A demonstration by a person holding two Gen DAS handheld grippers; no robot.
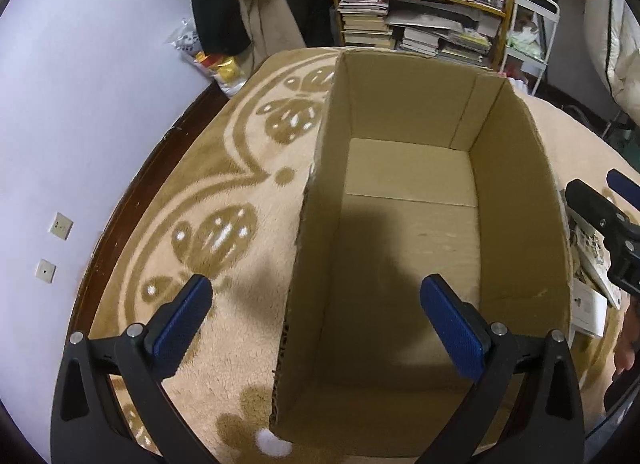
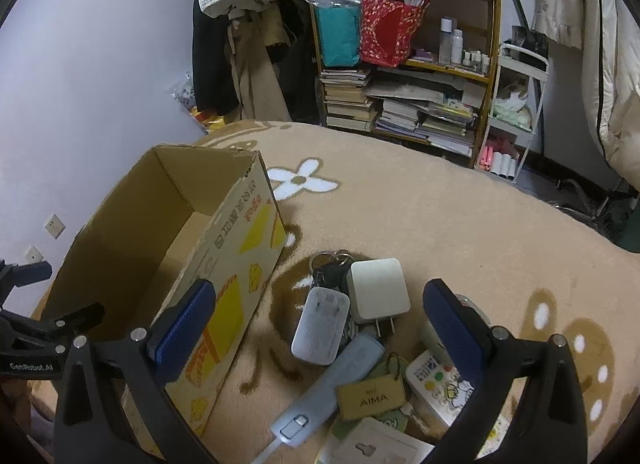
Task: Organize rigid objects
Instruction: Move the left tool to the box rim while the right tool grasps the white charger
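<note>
- The cardboard box [image 1: 408, 223] sits empty; sorting looks barely begun.
- Left gripper [image 1: 316, 324] and right gripper [image 2: 320, 328] both gape, holding nothing.
- Next, I'd guess: right closes on the white charger [image 2: 378, 290].

Brown box [image 2: 240, 248] – yellow print; tan blanket [image 1: 224, 191] – brown floral pattern.

Pale wall [image 1: 100, 83] — cluttered bookshelf [image 2: 404, 63] — tan patterned blanket [image 2: 440, 215].
</note>
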